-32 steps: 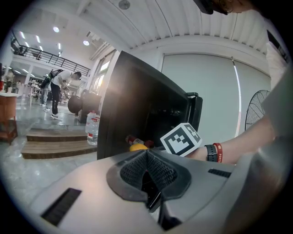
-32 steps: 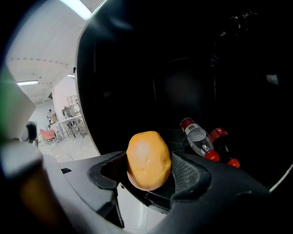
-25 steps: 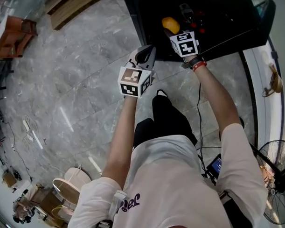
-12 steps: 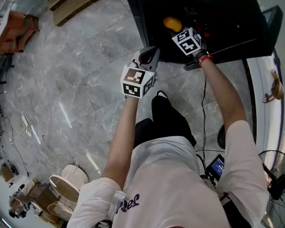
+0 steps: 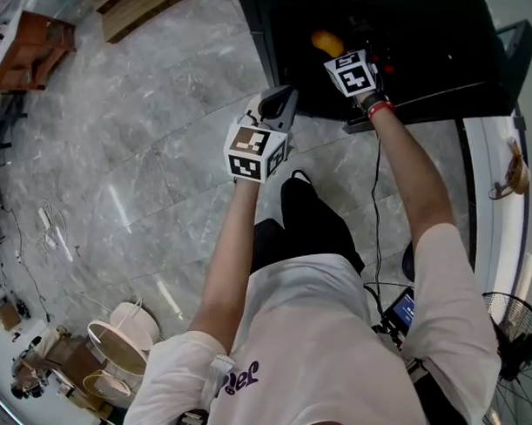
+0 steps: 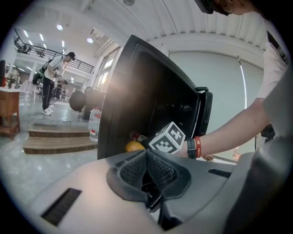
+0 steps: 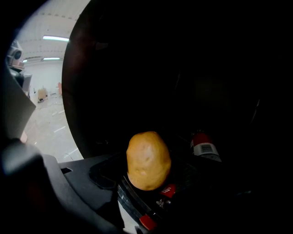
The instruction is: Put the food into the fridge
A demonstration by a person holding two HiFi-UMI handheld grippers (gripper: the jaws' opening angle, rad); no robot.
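My right gripper (image 5: 335, 51) reaches into the open black fridge (image 5: 434, 36), shut on a yellow-brown potato (image 5: 326, 41). In the right gripper view the potato (image 7: 148, 160) stands upright between the jaws in the dark interior, beside a red-capped bottle (image 7: 203, 146). My left gripper (image 5: 276, 101) hangs over the floor just outside the fridge's front left corner, shut with nothing in it. Its pads (image 6: 158, 170) meet in the left gripper view, where the right gripper's marker cube (image 6: 168, 137) and the potato (image 6: 134, 146) show inside the fridge (image 6: 137, 91).
The fridge door (image 6: 203, 114) stands open at the right. The floor is grey marble. A fan (image 5: 515, 347) is at the lower right, wicker baskets (image 5: 122, 330) at the lower left, a wooden platform (image 5: 146, 7) at the top. A water jug (image 6: 94, 125) stands by steps (image 6: 55, 141).
The right gripper has carried the potato a little deeper into the fridge. The left gripper has stayed about where it was.
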